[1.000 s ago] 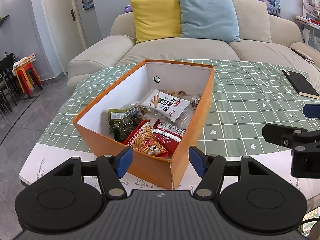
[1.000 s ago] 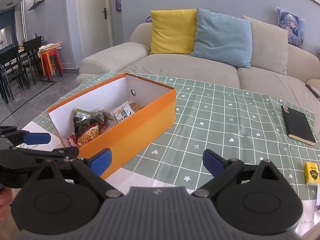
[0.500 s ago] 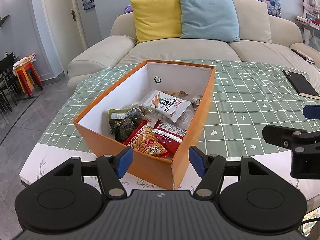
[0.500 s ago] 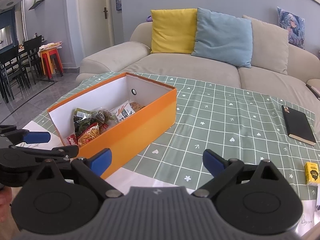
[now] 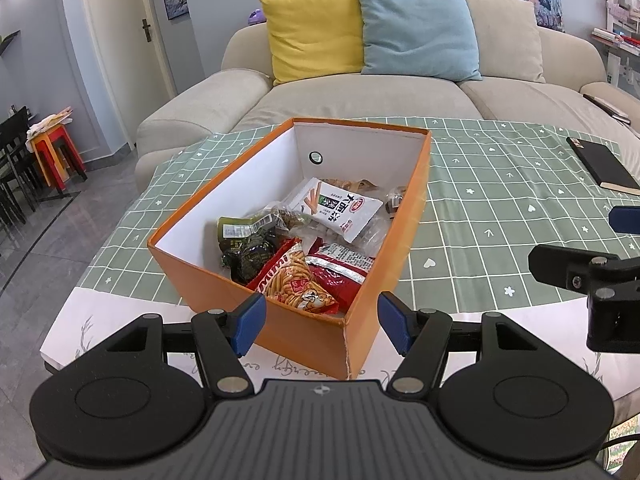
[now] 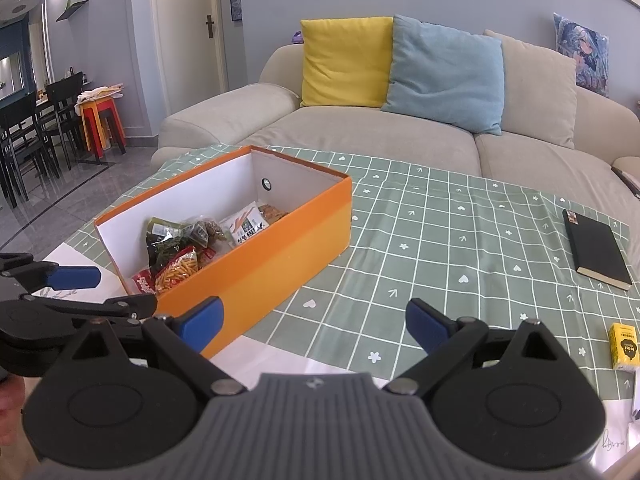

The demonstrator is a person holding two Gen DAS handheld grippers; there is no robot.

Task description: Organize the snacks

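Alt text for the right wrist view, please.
Open, empty right tongs hover over a green checked tablecloth beside an open orange cardboard box of snack packets. A black notebook and small yellow carton lie right.

The left black plastic tongs [image 5: 320,322] carry blue pads [image 5: 249,322] on angled black link arms, pinned with silver round screws above two round black discs and a ribbed grey body bearing a small cross mark. The right black plastic tongs [image 6: 314,326] look alike; skin shows at lower left.
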